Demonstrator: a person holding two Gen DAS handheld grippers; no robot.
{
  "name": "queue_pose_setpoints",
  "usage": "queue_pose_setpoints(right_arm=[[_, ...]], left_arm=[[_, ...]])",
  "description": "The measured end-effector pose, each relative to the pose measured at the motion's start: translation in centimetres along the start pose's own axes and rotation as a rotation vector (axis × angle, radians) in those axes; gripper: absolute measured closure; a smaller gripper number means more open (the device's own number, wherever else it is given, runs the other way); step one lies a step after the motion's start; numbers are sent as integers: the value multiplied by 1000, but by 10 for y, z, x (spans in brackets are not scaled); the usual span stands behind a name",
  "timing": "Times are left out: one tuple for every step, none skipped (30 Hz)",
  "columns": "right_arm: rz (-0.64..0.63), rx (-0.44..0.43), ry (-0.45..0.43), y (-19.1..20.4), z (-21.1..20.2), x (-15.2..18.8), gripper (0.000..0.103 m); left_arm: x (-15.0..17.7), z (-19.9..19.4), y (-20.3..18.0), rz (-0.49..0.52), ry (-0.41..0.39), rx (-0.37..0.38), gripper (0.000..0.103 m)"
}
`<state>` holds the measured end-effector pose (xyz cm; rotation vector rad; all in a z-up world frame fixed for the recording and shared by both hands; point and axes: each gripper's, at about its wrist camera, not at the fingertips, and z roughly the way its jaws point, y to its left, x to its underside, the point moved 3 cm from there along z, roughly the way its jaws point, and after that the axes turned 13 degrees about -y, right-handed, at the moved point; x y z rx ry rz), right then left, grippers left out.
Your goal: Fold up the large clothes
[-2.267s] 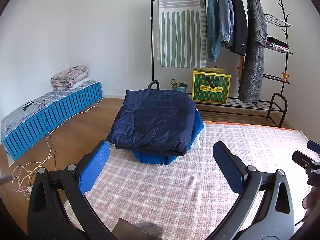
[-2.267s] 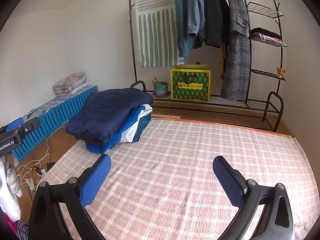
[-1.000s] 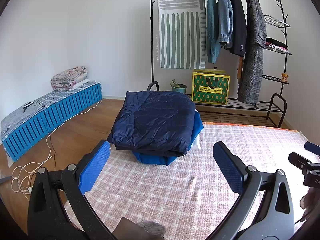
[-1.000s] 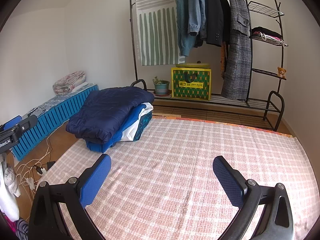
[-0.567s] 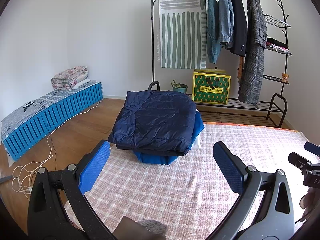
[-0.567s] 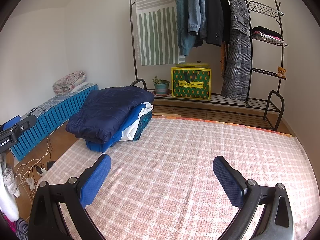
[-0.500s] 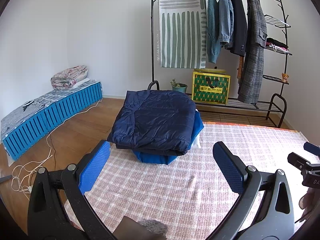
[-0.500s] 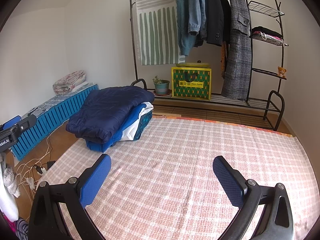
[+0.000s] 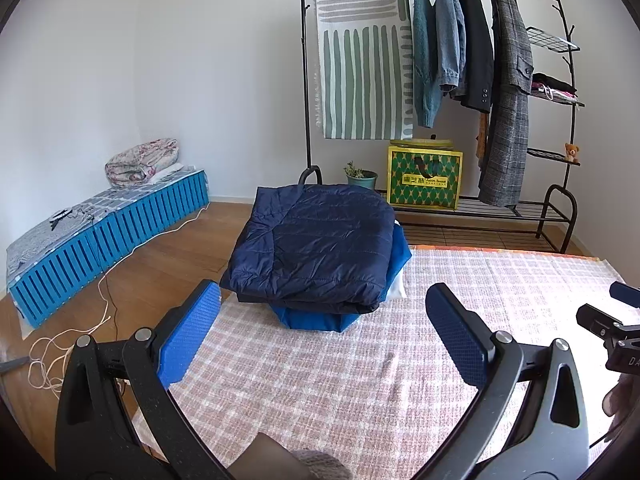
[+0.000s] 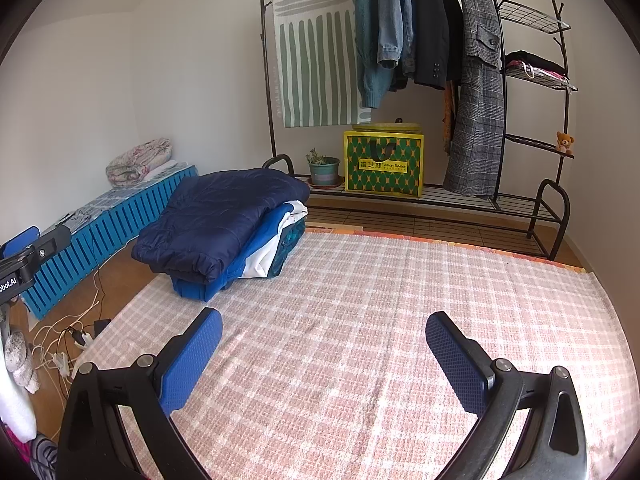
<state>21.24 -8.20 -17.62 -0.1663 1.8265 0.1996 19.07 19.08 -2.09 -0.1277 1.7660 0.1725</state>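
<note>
A folded navy quilted jacket (image 9: 316,240) lies on top of a stack of folded blue and white clothes (image 9: 316,318) at the far left corner of a pink checked mat (image 9: 440,320). The stack also shows in the right wrist view (image 10: 224,220) on the mat (image 10: 380,300). My left gripper (image 9: 320,332) is open and empty, held above the mat just in front of the stack. My right gripper (image 10: 320,356) is open and empty over the middle of the mat, well to the right of the stack.
A black clothes rack (image 9: 440,80) with hanging coats, a striped cloth, a green box (image 9: 424,180) and a potted plant stands against the back wall. A blue slatted bed (image 9: 104,232) lies at the left. White cables (image 9: 72,340) trail on the wood floor.
</note>
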Motion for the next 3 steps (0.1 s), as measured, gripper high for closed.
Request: queue_pose_setpoints(right_arm=[[0,0,0,0,0,0,0],[-1,0,0,0,0,0,0],[-1,0,0,-1,0,0,0]], left_arm=[[0,0,0,3,-4,0,0],[1,0,0,6,-6,0,0],[1,1,-1,9,-6,3,0]])
